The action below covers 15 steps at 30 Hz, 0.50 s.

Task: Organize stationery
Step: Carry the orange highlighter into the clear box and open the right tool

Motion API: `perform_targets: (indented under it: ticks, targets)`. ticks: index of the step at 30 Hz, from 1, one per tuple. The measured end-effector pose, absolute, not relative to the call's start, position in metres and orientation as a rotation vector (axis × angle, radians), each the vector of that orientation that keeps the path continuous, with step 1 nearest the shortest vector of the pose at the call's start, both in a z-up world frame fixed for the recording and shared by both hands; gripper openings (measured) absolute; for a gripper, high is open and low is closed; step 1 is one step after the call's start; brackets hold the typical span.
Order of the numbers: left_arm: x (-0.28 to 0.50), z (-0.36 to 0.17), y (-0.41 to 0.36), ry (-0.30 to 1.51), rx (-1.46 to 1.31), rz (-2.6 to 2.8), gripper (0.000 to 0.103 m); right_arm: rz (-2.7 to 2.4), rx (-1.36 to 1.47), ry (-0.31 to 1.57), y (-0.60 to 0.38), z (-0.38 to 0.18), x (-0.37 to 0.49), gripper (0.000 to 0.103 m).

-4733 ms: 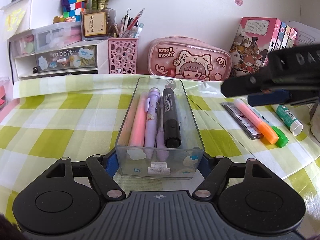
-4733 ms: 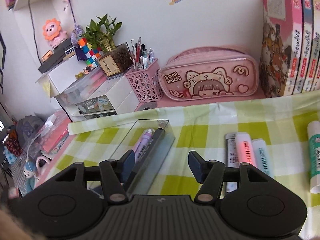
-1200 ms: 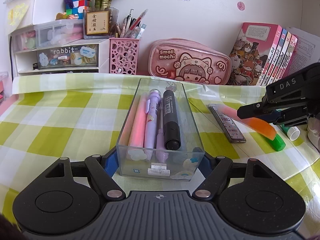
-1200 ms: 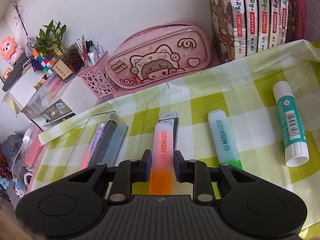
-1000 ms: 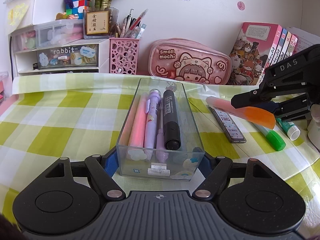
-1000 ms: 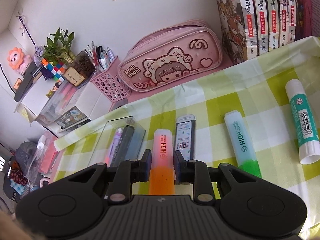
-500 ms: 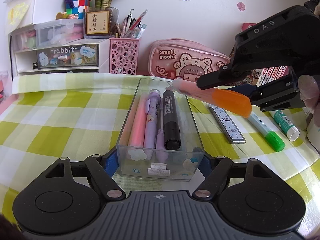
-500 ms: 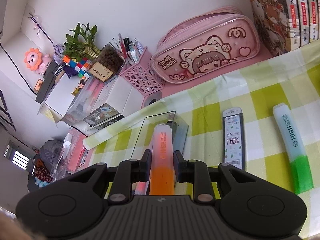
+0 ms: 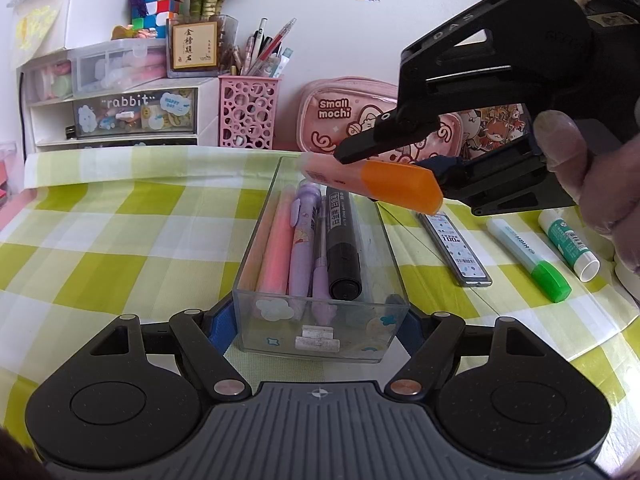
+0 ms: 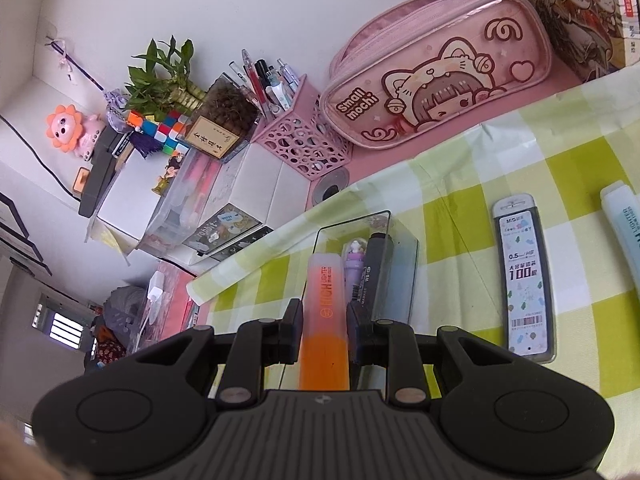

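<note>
A clear plastic tray (image 9: 320,332) sits on the checked cloth, holding a pink pen, a purple pen and a black marker (image 9: 341,248). My left gripper (image 9: 316,326) is shut on the tray's near end. My right gripper (image 10: 323,326) is shut on an orange highlighter (image 10: 323,320) and holds it in the air above the tray's far end (image 10: 394,240). In the left wrist view the highlighter (image 9: 376,180) hangs tilted over the tray, with the right gripper (image 9: 384,160) around it.
A lead refill case (image 9: 454,246), a green highlighter (image 9: 528,256) and a glue stick (image 9: 568,244) lie right of the tray. At the back stand a pink pencil pouch (image 9: 348,116), a pink pen cup (image 9: 248,112), drawers (image 9: 112,112) and books (image 10: 580,12).
My right gripper closed on the orange highlighter, lifted it off the cloth and carried it left until it hangs over the tray. The left gripper kept its hold on the tray.
</note>
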<state>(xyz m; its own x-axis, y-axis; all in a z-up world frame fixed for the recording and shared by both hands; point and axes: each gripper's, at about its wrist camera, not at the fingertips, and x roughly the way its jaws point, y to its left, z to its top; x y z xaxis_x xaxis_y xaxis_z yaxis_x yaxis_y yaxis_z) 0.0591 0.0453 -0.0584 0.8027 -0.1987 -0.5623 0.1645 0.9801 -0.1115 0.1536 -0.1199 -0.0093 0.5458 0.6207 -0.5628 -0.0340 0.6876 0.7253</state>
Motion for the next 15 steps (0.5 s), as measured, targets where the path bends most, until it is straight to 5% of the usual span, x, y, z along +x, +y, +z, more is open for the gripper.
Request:
perform_targets:
  ticks: [15]
  targets:
    - [0.059,-0.058,0.046,0.608,-0.061,-0.193,0.076,0.353,0.647,1.053,-0.078,-0.022,0.191,0.055]
